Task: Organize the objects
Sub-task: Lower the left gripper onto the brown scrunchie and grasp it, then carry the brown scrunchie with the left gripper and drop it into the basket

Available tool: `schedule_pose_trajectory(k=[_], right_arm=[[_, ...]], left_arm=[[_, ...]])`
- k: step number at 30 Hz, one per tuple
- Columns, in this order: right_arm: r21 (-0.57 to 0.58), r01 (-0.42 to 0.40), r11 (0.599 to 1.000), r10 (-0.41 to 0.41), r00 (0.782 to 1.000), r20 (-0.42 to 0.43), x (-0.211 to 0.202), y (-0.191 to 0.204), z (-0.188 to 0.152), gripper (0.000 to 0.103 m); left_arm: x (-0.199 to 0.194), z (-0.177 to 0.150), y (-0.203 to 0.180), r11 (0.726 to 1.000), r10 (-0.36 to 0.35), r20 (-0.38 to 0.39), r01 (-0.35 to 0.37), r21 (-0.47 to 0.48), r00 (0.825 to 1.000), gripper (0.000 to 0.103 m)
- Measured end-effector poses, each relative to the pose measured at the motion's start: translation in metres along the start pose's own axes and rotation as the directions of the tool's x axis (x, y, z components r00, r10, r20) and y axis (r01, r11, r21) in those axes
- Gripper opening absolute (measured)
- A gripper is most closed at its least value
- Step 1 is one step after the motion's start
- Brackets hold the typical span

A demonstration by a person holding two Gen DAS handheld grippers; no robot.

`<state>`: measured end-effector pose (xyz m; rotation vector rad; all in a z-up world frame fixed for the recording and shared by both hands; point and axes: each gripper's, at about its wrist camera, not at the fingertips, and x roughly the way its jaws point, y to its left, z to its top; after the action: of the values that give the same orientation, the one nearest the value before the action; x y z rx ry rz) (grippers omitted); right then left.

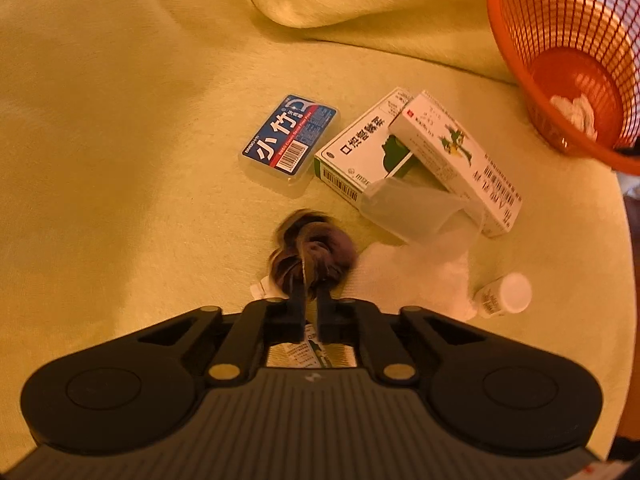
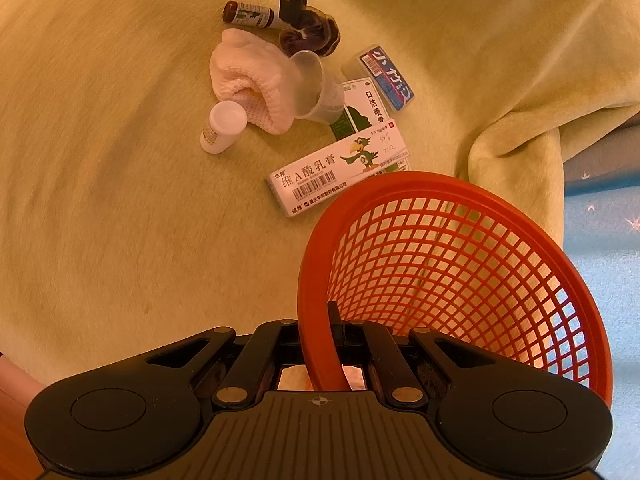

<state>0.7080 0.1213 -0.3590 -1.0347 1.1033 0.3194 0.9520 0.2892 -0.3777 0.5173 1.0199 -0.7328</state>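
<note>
Dark, ruffled fabric, a brown-purple scrunchie [image 1: 310,254], sits pinched between the jaws of the left gripper [image 1: 311,300], which are drawn nearly together on its gathered folds. It lies low over the yellow fleece blanket [image 1: 120,120], so whether it has left the cloth I cannot tell. The right gripper [image 2: 335,330] has its jaws closed on the smooth rim of the orange lattice basket [image 2: 460,264], tipping the mouth toward the clutter. The step in hand looks like the pick-up of the scrunchie; the next move likely calls for a lift and a carry toward 2 o'clock in the left view, where the basket waits with a white wad already inside. Around the scrunchie: a soft knitted white cloth [image 1: 416,276] at 3 o'clock, touching it; a clear plastic cup [image 1: 408,206] lying on its side; a small white-capped bottle [image 1: 506,294]; two stiff white cartons, one [image 1: 456,156] resting across the other [image 1: 356,148]; and a flat blue-labelled clear case [image 1: 290,140] at 12 o'clock. A brown vial [image 2: 248,14] lies behind.
</note>
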Motion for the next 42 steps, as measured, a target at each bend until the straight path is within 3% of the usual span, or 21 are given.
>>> schedule_pose_trajectory(k=[15, 42], right_arm=[[0.002, -0.002, 1.000, 0.002, 1.000, -0.001, 0.001, -0.002, 0.000, 0.000], [0.000, -0.003, 1.000, 0.003, 1.000, -0.003, 0.001, -0.002, 0.000, 0.000]], left_arm=[[-0.039, 0.001, -0.004, 0.995, -0.023, 0.022, 0.025, -0.096, 0.999, 0.000], [-0.077, 0.025, -0.021, 0.995, -0.058, 0.087, 0.064, -0.076, 0.995, 0.000]])
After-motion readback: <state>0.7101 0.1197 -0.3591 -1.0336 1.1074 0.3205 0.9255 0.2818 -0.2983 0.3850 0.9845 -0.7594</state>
